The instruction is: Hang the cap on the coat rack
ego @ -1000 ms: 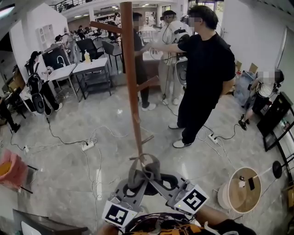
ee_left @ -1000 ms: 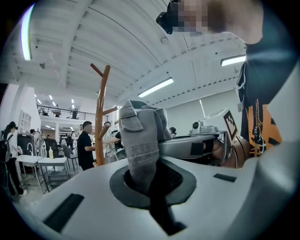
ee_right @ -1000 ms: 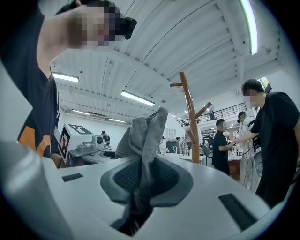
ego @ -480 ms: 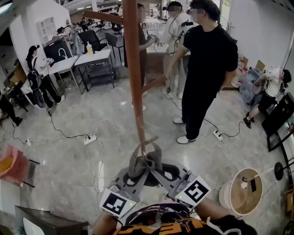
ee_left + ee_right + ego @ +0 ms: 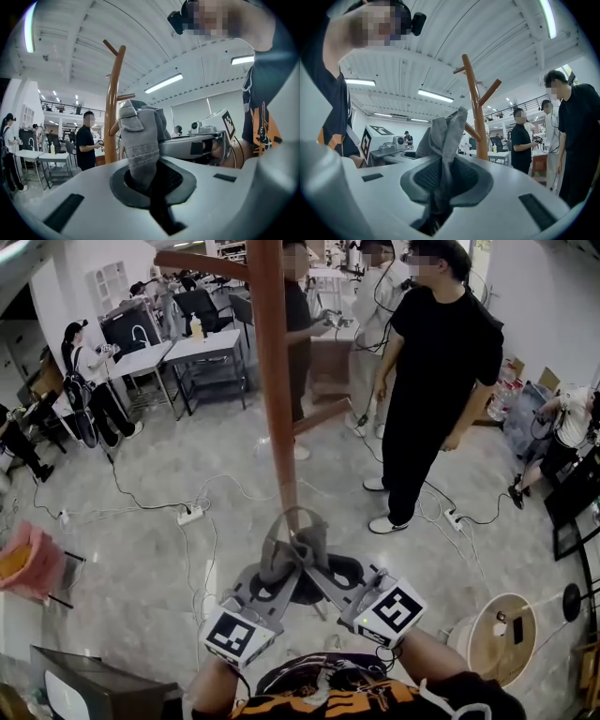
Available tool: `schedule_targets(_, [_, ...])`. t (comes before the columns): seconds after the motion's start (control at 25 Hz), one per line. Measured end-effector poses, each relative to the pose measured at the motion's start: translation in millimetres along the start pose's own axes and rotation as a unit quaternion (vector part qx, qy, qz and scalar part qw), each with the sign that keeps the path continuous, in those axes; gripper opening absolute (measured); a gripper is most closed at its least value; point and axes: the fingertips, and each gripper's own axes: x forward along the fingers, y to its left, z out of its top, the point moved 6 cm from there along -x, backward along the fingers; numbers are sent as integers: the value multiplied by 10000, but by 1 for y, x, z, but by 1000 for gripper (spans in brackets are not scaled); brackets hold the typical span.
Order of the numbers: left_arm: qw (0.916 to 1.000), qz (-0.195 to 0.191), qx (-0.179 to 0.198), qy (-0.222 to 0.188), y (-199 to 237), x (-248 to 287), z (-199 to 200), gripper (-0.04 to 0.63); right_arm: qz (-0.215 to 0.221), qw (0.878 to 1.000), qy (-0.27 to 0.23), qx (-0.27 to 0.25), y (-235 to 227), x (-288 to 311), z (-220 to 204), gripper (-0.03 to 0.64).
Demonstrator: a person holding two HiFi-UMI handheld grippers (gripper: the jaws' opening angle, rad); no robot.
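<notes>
Cap [image 5: 292, 554] upright lengthwise, toward coat rack [image 5: 272, 381]

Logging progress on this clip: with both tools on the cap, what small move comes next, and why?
Probably raise the cap toward a peg on the coat rack: the left tool and right tool both grip it, and it hangs on no peg yet.

Open-plan lab or workshop hall, shared by several workers. Polished stone-tile floor [image 5: 141, 568] crossed by loose cables [image 5: 122, 491] and power strips [image 5: 190, 515]. Grey work tables [image 5: 202, 345] with black office chairs [image 5: 199, 307] along the far side. Several people [image 5: 436, 381] standing about. Ribbed white ceiling [image 5: 140, 47] with long strip lights [image 5: 164, 83]. Railed mezzanine [image 5: 61, 108] above the floor. Wooden coat rack [image 5: 270, 381] standing mid-floor.
</notes>
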Motion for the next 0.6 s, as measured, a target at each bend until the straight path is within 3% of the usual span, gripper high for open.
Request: schedule_targets(0.6, [9994, 128, -95, 292, 33, 27, -24, 29, -72, 9996, 235, 157, -37, 28, -21, 69])
